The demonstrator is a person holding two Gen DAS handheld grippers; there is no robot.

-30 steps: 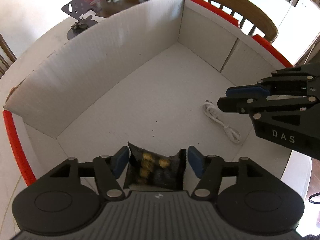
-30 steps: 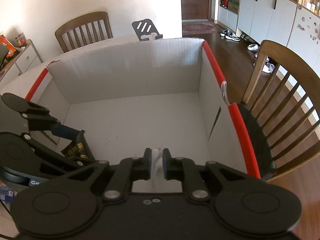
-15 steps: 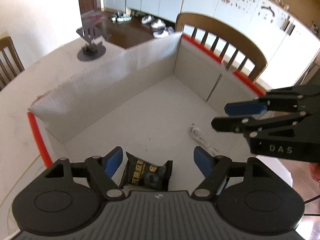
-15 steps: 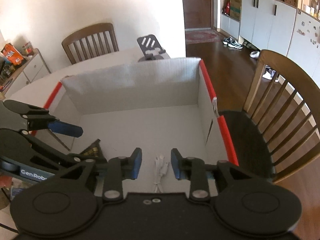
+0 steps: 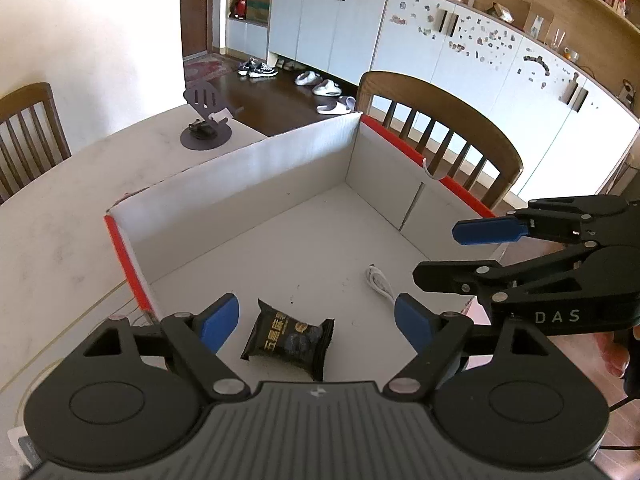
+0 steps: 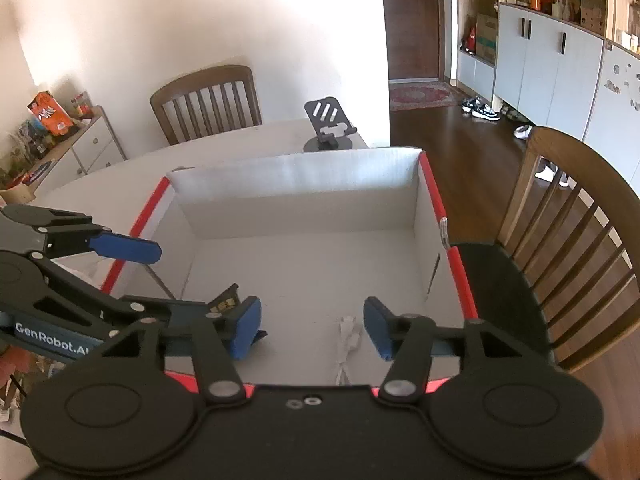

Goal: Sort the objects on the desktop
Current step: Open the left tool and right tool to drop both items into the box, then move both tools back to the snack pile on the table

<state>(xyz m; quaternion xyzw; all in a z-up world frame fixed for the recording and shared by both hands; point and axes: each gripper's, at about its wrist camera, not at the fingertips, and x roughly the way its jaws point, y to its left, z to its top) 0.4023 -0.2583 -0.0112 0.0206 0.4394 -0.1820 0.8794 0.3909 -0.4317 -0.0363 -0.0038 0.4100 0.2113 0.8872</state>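
Both the left gripper [image 5: 316, 318] and right gripper [image 6: 312, 328] hang released above the box [image 5: 240, 184]. The left view shows the whole snack packet [image 5: 289, 339] lying beside the white cable [image 5: 380, 285]; the right view shows only its corner. A phone stand [image 6: 329, 126] sits on the far table [image 5: 56, 216].

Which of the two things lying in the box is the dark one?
The black snack packet, below the left gripper; the white cable lies nearer the right gripper.
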